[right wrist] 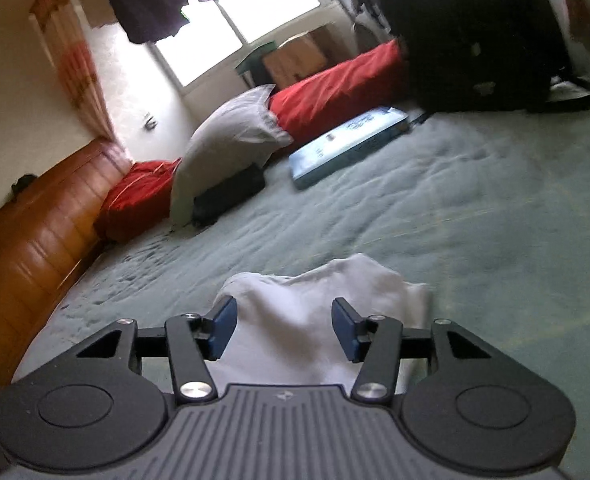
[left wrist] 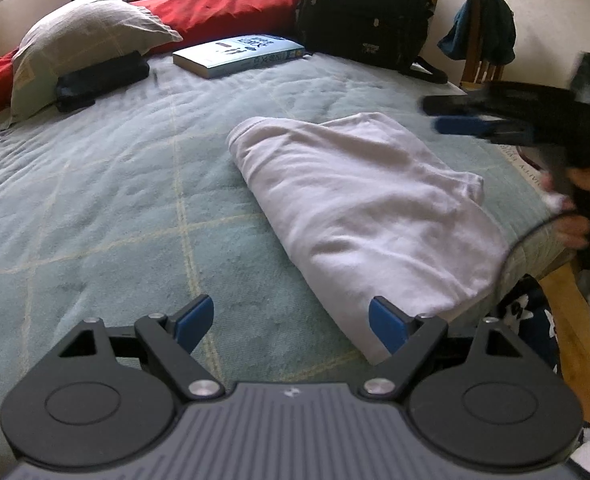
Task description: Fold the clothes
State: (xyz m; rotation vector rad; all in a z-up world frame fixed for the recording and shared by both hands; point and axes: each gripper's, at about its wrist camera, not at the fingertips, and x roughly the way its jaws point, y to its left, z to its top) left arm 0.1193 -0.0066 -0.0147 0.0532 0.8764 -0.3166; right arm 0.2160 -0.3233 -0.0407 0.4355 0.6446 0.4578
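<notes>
A white garment (left wrist: 359, 208) lies folded into a thick oblong on the pale green bedspread (left wrist: 115, 200), reaching toward the bed's right edge. My left gripper (left wrist: 291, 324) is open just short of the garment's near corner, nothing between its blue pads. My right gripper (left wrist: 451, 116) shows blurred at the right of the left wrist view, held by a hand (left wrist: 575, 224) above the garment's far right side. In the right wrist view that right gripper (right wrist: 285, 328) is open over the white garment (right wrist: 319, 312), holding nothing.
A blue book (left wrist: 239, 54), a grey pillow (left wrist: 83, 44) over a black pouch (left wrist: 103, 80), red bedding (left wrist: 223, 12) and a black backpack (left wrist: 363, 8) line the far side. A wooden chair (left wrist: 483, 44) draped with dark cloth stands right. A wooden headboard (right wrist: 27, 256) bounds the left.
</notes>
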